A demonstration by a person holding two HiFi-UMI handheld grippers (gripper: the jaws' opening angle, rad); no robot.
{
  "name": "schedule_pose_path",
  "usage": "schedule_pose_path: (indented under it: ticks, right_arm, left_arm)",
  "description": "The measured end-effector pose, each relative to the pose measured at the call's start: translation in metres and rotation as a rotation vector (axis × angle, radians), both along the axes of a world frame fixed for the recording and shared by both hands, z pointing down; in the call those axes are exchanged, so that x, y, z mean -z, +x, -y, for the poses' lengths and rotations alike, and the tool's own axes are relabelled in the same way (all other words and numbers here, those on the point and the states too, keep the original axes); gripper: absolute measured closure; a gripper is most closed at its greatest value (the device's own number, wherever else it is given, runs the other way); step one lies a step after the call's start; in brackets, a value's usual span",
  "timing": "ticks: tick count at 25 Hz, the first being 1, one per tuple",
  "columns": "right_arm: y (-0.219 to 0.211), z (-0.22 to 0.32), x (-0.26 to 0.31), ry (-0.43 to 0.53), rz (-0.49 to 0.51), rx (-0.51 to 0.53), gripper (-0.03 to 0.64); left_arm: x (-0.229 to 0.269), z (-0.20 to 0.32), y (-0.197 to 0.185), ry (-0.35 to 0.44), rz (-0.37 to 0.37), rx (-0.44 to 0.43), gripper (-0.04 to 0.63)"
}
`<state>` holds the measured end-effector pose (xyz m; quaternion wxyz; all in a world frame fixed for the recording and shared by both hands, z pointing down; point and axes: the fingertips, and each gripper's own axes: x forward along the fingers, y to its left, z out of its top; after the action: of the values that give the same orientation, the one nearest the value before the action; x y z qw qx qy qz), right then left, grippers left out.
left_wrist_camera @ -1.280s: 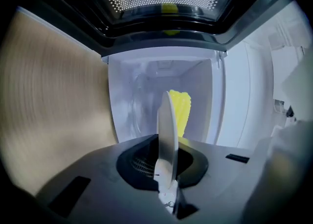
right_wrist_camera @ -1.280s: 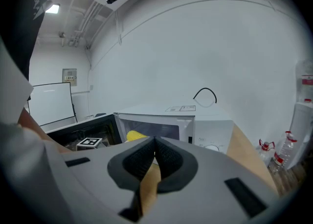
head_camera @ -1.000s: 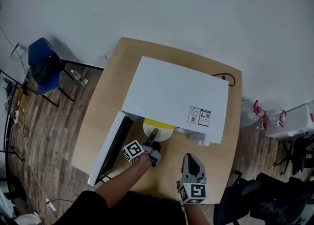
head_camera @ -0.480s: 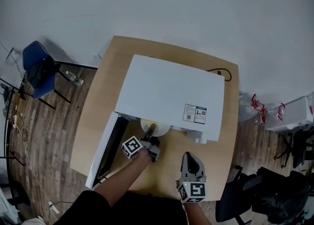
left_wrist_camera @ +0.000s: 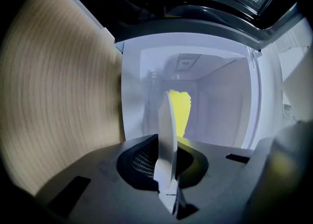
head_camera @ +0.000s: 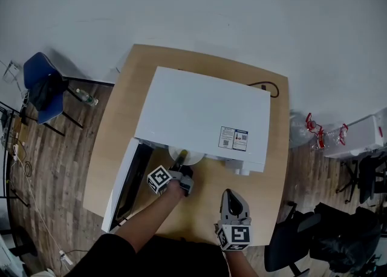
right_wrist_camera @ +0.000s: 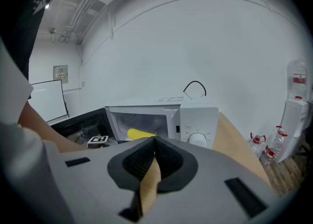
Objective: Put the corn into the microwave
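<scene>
On the wooden table, head view: white microwave, door swung open to the left; I am seeing a pale plate sitting half inside the cavity mouth, the left gripper pinching its near rim; the right gripper is hanging above bare table, apart from the plate.
Left gripper view: the jaws are clamping tight on the plate, which is showing edge-on between the pads; the yellow corn is lying on the plate, just inside the opening. I am judging the plate stiff, smooth and breakable, the corn light and apt to roll, so the rim is the place to hold, kept level.
Right gripper view: the jaws are resting closed, pads together, nothing between them; the corn is showing yellow in the open cavity
</scene>
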<state>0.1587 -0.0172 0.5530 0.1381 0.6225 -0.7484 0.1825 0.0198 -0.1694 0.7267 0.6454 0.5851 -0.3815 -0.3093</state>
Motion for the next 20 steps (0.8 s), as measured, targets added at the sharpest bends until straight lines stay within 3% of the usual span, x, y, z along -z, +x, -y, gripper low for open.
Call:
schedule_pose_path:
  ticks: [6,16,20]
  right_arm:
    - [0.001,0.001,0.001,0.003,0.003,0.002,0.557]
    - [-0.004,0.002,0.001,-0.003,0.024,0.009,0.557]
    - [-0.006,0.000,0.001,-0.004,0.031,0.011,0.557]
  left_arm:
    - [-0.006,0.004,-0.001,-0.031,0.015,0.018,0.575]
    - [-0.004,0.003,-0.007,-0.005,0.018,0.052,0.575]
    - [-0.001,0.004,-0.011,0.013,0.019,0.053,0.529]
